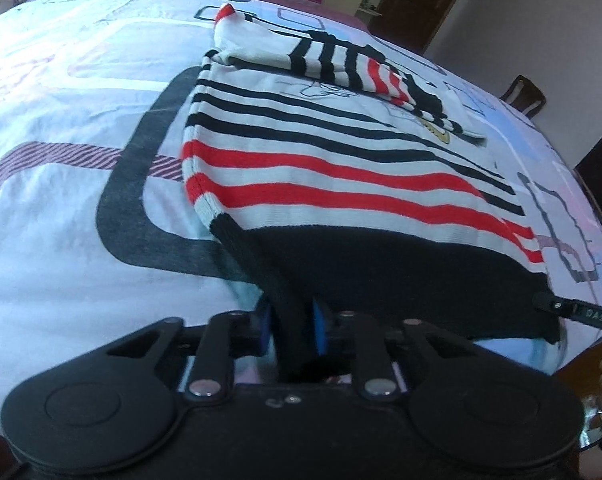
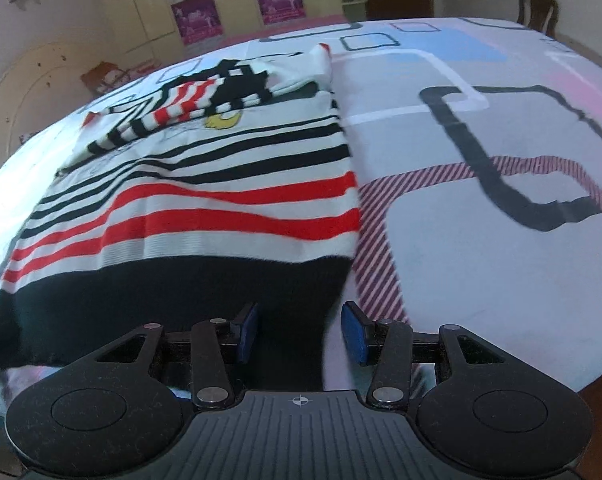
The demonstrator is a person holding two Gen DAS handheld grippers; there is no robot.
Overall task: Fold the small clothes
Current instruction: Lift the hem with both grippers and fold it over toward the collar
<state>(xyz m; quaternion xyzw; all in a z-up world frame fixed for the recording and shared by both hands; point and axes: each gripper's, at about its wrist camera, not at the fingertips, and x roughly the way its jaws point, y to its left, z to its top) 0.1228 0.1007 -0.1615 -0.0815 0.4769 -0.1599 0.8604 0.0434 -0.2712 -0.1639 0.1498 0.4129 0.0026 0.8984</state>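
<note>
Striped sweater (image 1: pixel 341 168) lying flat on the patterned bedsheet (image 1: pixel 61 220), sleeves folded in, long axis running from the near black hem toward the far collar. Left gripper (image 1: pixel 291 328) pinches one hem corner; right gripper (image 2: pixel 299 332), jaws half open, straddles the other corner ungripped. Next: close right, then probably fold the hem toward the collar.

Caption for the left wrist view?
Left hand-held gripper shut on the striped sweater's black hem, bedsheet beneath.

The striped sweater (image 2: pixel 205 200) covers the bed (image 2: pixel 481 280) near its front edge; bare sheet lies open on both sides, toward the far edge.
</note>
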